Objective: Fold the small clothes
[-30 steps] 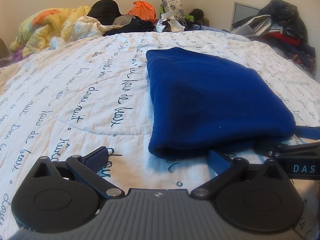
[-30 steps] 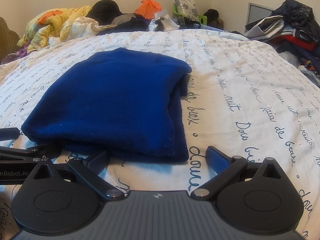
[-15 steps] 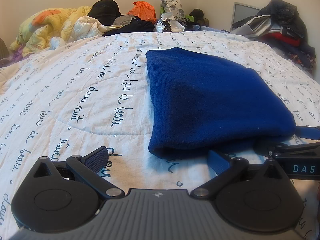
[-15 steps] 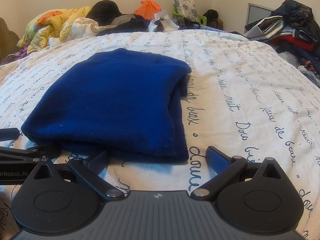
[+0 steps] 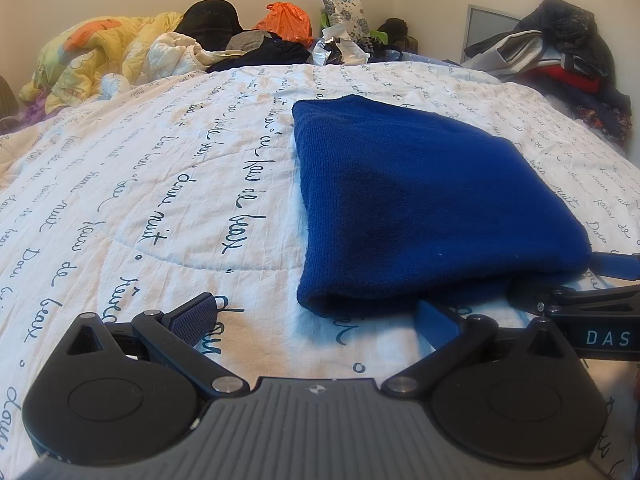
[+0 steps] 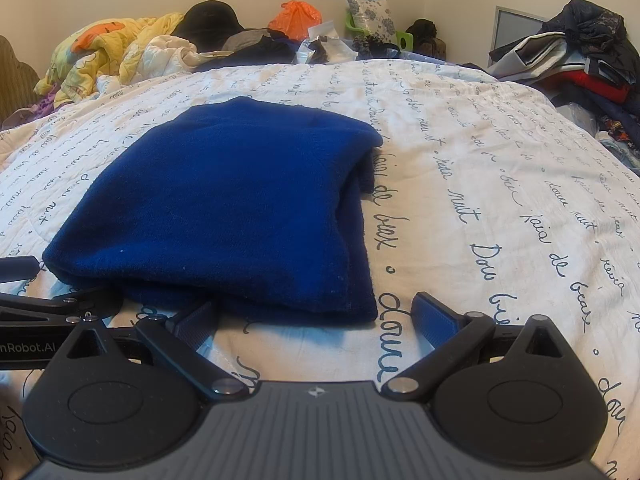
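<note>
the folded dark blue fleece garment (image 5: pixel 420 204) lies flat on the white quilted bedspread printed with dark cursive script (image 5: pixel 160 184), toward the near edge of the bed and well apart from the pile of bedding and clothes along the far edge. it is already a compact rectangle of several layers, with the rounded fold facing the near edge and the looser stacked edges showing along its right side in the right wrist view.

the left gripper (image 5: pixel 316 316) sits low on the bedspread at the garment's near left corner, its fingers spread wide and holding nothing; its right finger (image 5: pixel 436 320) lies right at, perhaps just under, the folded edge, while the left finger (image 5: pixel 192 316) rests on bare quilt. the right gripper (image 6: pixel 316 316) mirrors it at the near right corner, equally wide and empty, its left finger (image 6: pixel 196 320) tucked against the fleece and the other finger (image 6: pixel 436 316) on the bedspread.

both sit level with the cloth, likely either to slide under the near edge for one more fold or because the fold has just been laid down; the pictures cannot settle which. the fleece looks thick and soft, so a further fold would probably spring open unless pressed.
</note>
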The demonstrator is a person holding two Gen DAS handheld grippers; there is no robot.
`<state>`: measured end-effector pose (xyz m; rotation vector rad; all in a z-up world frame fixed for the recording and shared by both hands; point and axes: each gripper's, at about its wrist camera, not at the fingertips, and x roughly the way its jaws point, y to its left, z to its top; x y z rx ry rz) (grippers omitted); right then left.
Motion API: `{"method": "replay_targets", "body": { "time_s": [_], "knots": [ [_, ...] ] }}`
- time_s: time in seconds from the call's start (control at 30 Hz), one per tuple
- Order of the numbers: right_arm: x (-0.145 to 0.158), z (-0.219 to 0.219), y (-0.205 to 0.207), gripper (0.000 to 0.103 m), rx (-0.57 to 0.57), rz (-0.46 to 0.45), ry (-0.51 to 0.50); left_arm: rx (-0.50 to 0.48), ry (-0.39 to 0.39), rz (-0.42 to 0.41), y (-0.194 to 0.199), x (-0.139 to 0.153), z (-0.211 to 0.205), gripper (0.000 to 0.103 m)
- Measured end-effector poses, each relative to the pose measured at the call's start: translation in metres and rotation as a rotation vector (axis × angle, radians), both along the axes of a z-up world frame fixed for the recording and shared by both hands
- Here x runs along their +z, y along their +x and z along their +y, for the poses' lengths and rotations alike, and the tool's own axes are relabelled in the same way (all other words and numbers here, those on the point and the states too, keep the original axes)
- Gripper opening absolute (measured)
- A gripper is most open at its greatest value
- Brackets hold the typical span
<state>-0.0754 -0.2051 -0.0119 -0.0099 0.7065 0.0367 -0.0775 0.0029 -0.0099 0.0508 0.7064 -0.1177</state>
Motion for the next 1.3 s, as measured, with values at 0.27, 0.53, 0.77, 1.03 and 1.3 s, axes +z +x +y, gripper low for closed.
{"method": "replay_targets", "body": {
  "time_s": [0.27,0.53,0.77,1.03,1.3],
  "knots": [
    [-0.001,0.0,0.001,0.103,0.0,0.0,0.0,0.01,-0.001,0.006,-0.001,0.001,0.0,0.103],
    [0.005,0.004,0.001,0.103,-0.016,0.033,0.0,0.03,0.002,0.054,-0.003,0.005,-0.004,0.103],
    [0.011,0.009,0.004,0.103,-0.057,0.092,0.001,0.035,0.003,0.115,0.003,0.01,-0.004,0.103],
    [0.012,0.011,0.008,0.103,-0.066,0.129,-0.001,0.038,0.003,0.136,0.008,0.011,-0.005,0.103],
    [0.01,0.012,0.008,0.103,-0.055,0.122,-0.002,0.056,0.019,0.103,0.002,0.009,-0.004,0.103]
  ]
}}
